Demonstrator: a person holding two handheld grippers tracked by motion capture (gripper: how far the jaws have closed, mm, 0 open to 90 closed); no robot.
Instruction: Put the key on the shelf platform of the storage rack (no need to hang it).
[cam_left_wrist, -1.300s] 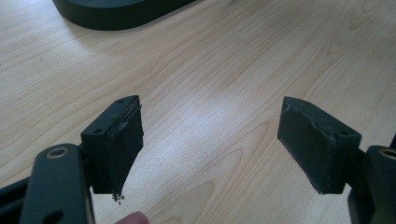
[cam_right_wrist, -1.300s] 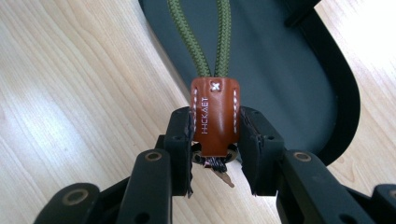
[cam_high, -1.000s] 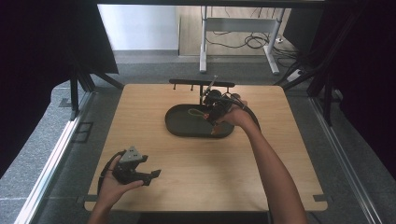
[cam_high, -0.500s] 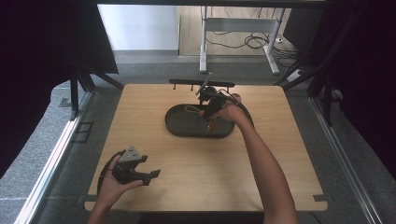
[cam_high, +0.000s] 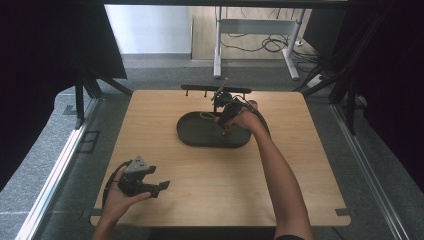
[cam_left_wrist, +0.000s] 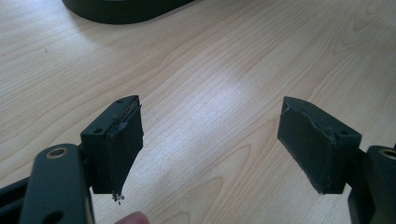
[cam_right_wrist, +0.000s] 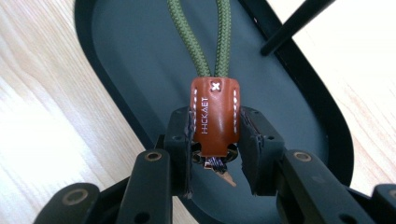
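A: Which step is this?

B: The right gripper (cam_right_wrist: 212, 140) has its jaws clenched on a brown leather key fob (cam_right_wrist: 215, 119) with a green cord loop (cam_right_wrist: 201, 42). In the right gripper view the fob hangs over the dark oval tray (cam_right_wrist: 140, 56), the cord running away from the jaws toward the tray's far end. In the high view the tray (cam_high: 197, 136) sits near the far edge of the table (cam_high: 240, 190), about midway along it, with a black hook rack (cam_high: 216, 90) just behind.

A: So placing or lifting?

B: I can't tell for sure; I'd judge carrying, either down into the tray or toward the rack.

A: And the other hand?

B: The left gripper (cam_left_wrist: 210, 140) is released, nothing between its jaws, idle near the table's near left corner.

A: Next move?

B: If hanging, the loop must open over a hook; the grip must hold.
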